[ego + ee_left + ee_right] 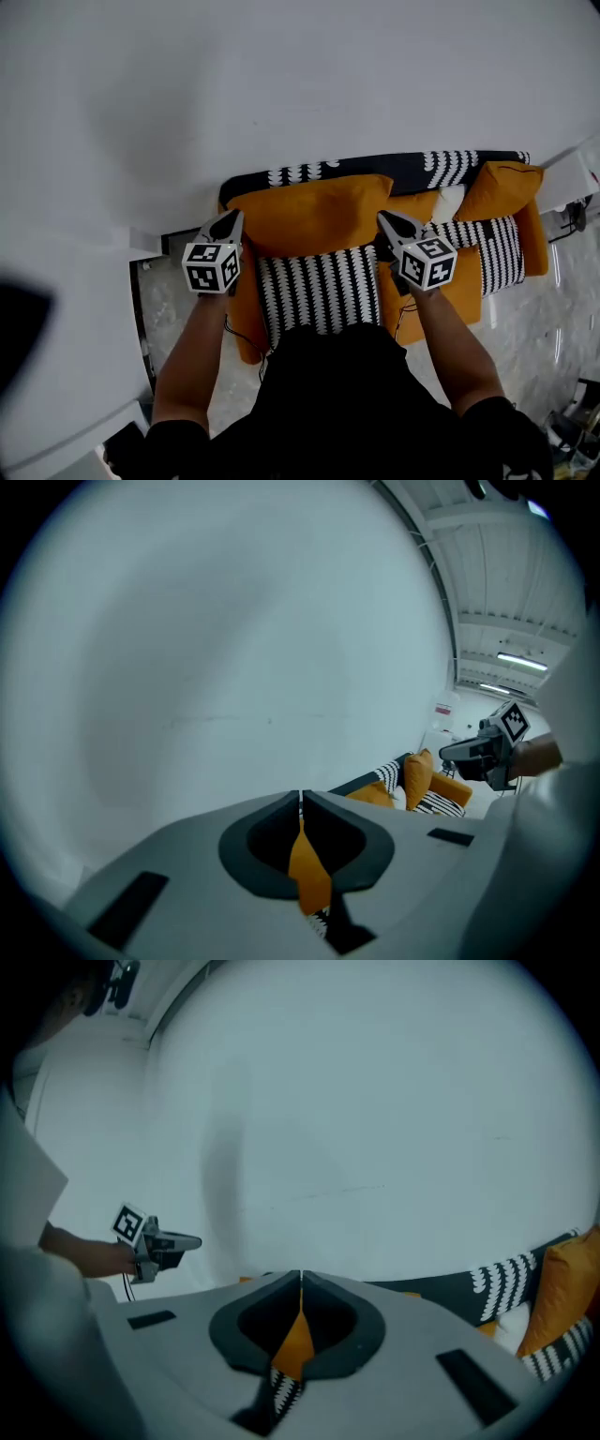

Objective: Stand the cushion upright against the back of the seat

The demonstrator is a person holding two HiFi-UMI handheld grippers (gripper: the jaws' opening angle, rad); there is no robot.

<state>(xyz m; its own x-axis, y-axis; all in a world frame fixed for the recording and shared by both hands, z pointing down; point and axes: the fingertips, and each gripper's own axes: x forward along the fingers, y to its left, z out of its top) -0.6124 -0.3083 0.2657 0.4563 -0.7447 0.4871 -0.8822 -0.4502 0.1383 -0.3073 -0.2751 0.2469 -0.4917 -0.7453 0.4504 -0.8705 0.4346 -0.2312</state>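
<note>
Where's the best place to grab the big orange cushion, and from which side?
Grab the orange cushion by its two ends, near the top corners, one gripper coming in from each side. It is wide and soft, so one pinch in the middle would probably let the ends droop. The left gripper and right gripper are shut on its fabric that way.
</note>
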